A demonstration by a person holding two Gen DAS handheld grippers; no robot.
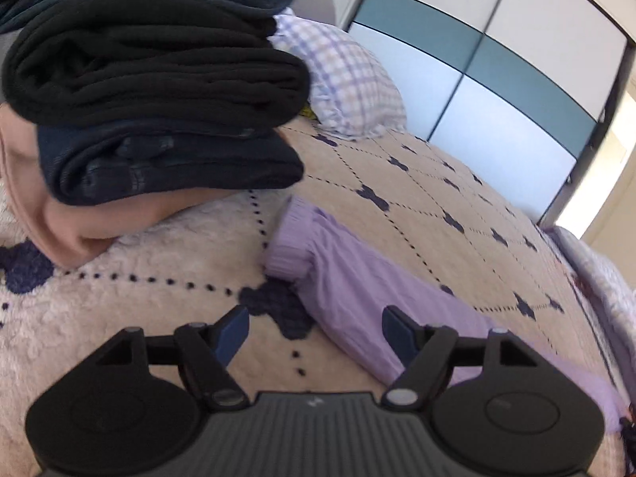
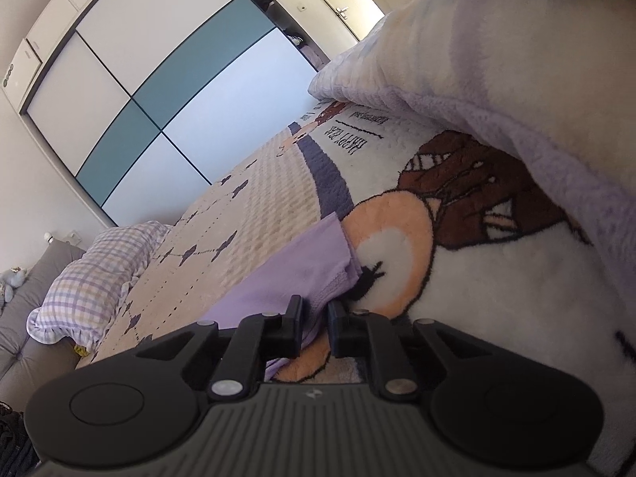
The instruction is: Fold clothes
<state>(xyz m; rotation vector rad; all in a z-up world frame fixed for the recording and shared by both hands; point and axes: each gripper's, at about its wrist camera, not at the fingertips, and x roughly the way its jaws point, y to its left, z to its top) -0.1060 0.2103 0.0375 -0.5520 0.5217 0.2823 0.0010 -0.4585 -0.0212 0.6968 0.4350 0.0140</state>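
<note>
Left wrist view. Your left gripper [image 1: 316, 330] hangs over the bed with its jaws spread wide and nothing between them; the blue pads [image 1: 234, 332] are clear of any cloth. The lilac garment [image 1: 357, 286] lies flat on the cream bedspread [image 1: 417, 198], its ribbed cuff end [image 1: 288, 238] pointing toward the stack; the nearer part of it runs under the right-hand finger and is cut off by the gripper body. The stack of folded clothes [image 1: 159, 91] sits upper left: a black item over a dark navy one, a pink piece [image 1: 79, 234] beneath, more dark cloth on top running out of frame. A checked pillow [image 1: 349, 79] lies behind the stack, partly hidden by it. The whole view is motion-blurred, so weave and seams are hard to make out. No writing is readable here.

Right wrist view. Your right gripper [image 2: 314, 326] has its jaws drawn close together and pinches the hem edge of the lilac garment [image 2: 286, 278], which lies on the bedspread beside a cartoon print [image 2: 397, 254]. A fleecy lilac-and-white blanket [image 2: 516, 79] fills the upper right and hides the bed beyond. Printed text on the bedspread, seen upside down, reads "HAPPY" plus a second word [image 2: 355, 139]; I cannot read the rest. The wardrobe [image 2: 151, 91] with white and teal panels stands behind.
</note>
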